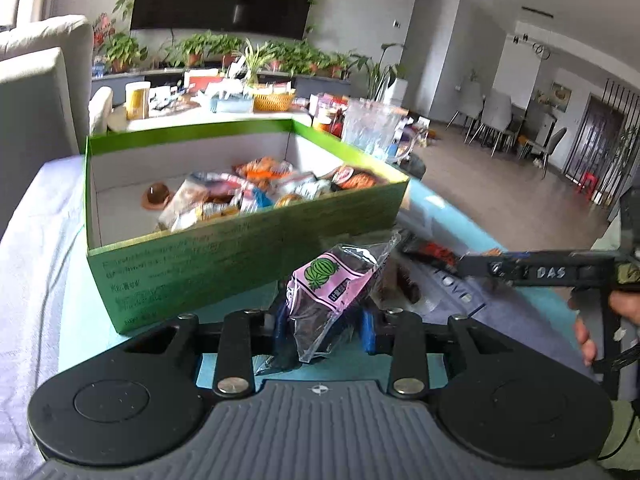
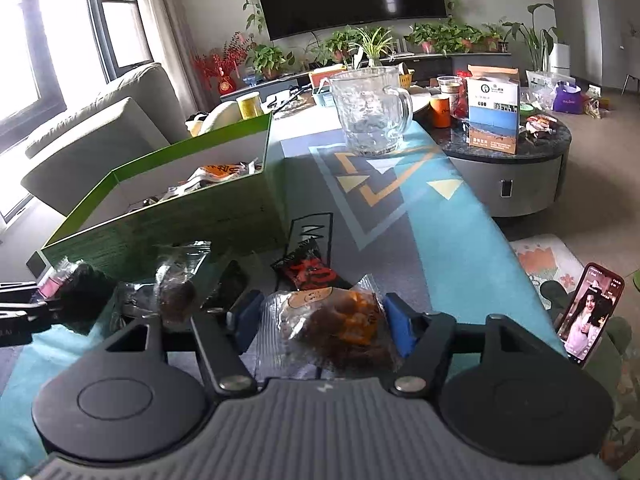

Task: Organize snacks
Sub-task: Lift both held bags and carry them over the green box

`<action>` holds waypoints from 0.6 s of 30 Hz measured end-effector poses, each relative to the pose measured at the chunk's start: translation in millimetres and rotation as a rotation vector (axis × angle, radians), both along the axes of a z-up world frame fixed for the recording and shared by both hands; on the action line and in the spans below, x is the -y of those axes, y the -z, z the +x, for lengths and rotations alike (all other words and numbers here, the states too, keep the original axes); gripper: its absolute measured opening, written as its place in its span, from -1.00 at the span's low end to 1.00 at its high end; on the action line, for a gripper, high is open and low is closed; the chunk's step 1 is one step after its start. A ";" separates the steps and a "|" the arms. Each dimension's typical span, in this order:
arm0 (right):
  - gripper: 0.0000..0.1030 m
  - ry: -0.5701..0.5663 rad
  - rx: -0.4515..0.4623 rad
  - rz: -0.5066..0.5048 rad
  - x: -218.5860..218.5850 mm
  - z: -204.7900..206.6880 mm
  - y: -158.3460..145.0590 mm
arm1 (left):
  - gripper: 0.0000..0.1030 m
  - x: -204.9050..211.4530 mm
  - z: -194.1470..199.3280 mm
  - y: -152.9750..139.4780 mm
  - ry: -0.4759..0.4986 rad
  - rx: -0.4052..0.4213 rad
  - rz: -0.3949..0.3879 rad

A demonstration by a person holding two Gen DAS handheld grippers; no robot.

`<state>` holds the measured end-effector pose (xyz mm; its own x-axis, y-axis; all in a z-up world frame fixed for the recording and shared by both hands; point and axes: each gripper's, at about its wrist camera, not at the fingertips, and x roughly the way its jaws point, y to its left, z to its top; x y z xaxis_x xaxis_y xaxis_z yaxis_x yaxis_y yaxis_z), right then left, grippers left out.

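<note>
A green cardboard box (image 1: 240,248) stands open on the blue patterned cloth, with several wrapped snacks (image 1: 256,192) inside. Just in front of its near wall, my left gripper (image 1: 326,324) is shut on a pink-labelled packet (image 1: 332,280) of dark snack, lifted off the cloth. My right gripper (image 2: 324,320) is to the right, its blue pads pressed on a clear packet (image 2: 320,304) with an orange label and a brown snack. On the cloth ahead of it lie a red-and-black packet (image 2: 312,272) and a clear packet of dark snack (image 2: 176,284).
A glass jug (image 2: 372,112) stands farther back on the cloth. A round dark table (image 2: 508,156) with a carton (image 2: 494,108) and cups sits at the right. A phone (image 2: 588,316) is propped at the right edge. A grey sofa (image 2: 100,132) is behind the box.
</note>
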<state>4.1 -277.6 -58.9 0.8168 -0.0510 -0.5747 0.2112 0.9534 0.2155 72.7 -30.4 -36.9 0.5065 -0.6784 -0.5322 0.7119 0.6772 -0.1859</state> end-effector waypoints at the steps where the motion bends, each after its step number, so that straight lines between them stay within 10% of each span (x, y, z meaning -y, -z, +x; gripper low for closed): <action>1: -0.19 -0.001 0.002 -0.003 -0.4 -1.0 -1.1 | -0.39 -0.1 -1.5 -4.2 0.001 0.011 -0.005; 18: -0.19 -0.063 0.137 0.001 -17.3 -11.3 -41.7 | -0.38 1.6 32.4 -63.6 -0.167 0.225 -0.031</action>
<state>-7.2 -260.3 -17.2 0.8893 0.0036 -0.4573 0.1190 0.9637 0.2390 105.1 -32.1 26.7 0.7160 -0.5896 -0.3739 0.6164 0.7853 -0.0580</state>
